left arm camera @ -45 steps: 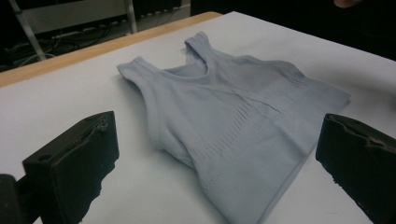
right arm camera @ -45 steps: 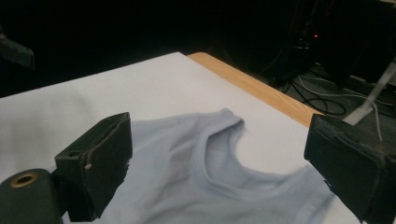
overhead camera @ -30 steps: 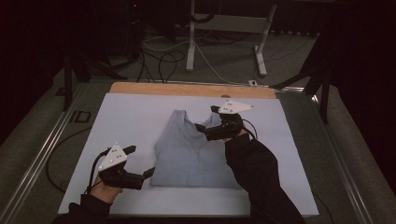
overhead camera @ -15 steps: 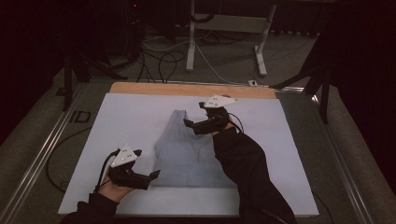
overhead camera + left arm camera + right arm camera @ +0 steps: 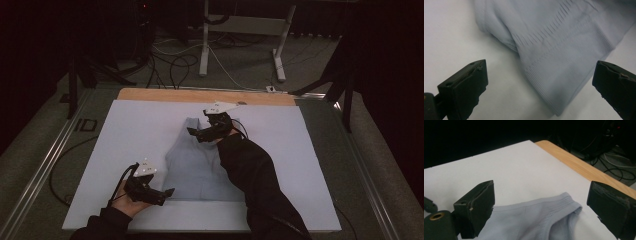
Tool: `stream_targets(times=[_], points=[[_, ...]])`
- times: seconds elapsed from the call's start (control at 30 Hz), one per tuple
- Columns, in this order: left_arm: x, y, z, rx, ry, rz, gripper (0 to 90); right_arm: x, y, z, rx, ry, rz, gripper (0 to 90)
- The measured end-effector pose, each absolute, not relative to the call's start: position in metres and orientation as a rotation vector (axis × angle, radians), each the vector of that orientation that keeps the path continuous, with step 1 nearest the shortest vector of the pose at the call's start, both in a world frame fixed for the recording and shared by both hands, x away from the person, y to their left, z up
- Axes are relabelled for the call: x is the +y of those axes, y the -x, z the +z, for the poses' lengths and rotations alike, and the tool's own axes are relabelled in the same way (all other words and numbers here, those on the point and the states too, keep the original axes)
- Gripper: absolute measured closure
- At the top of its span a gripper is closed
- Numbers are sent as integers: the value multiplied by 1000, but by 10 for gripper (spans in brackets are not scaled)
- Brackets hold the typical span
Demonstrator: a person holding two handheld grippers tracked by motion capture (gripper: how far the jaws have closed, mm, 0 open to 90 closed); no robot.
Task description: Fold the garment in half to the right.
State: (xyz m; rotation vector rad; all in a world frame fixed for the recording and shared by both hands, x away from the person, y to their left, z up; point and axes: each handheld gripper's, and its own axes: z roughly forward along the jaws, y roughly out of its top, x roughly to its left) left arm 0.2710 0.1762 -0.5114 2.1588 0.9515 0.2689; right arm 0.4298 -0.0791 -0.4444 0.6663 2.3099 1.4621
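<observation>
The pale blue ribbed top (image 5: 192, 162) lies flat at the centre of the white desk (image 5: 135, 130); it looks light, soft and limp, best pinched at a hem corner or strap. Left gripper (image 5: 159, 192) at lower left and right gripper (image 5: 199, 133) above centre both gape, empty

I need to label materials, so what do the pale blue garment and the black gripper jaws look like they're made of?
Pale blue garment: apparently a soft, matte rib-knit fabric, judging by fine ribbing and openwork rows.
Left gripper black jaws: probably matte rubber or foam pads, with rough, chipped edges.
</observation>
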Motion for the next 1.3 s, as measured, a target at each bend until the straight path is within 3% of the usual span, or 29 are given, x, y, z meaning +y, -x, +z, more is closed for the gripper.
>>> stream_targets(times=[0.17,0.43,0.67,0.9,0.97,1.3], points=[[172,-271,-519,942,-2194,223,104,-66,-436,-454,2343,-662,1442,80],[169,-274,-526,960,-2206,145,364,-56,-440,-463,2365,-668,1427,80],[163,-269,-522,973,-2233,132,529,-52,-446,-466,2364,-671,1416,80],[159,-267,-520,986,-2214,107,800,-46,-464,-466,2361,-710,1378,80],[160,-268,-519,998,-2197,98,838,-44,-471,-466,2360,-735,1362,80],[162,-268,-517,996,-2162,69,853,-23,-497,-480,2373,-805,1207,80]])
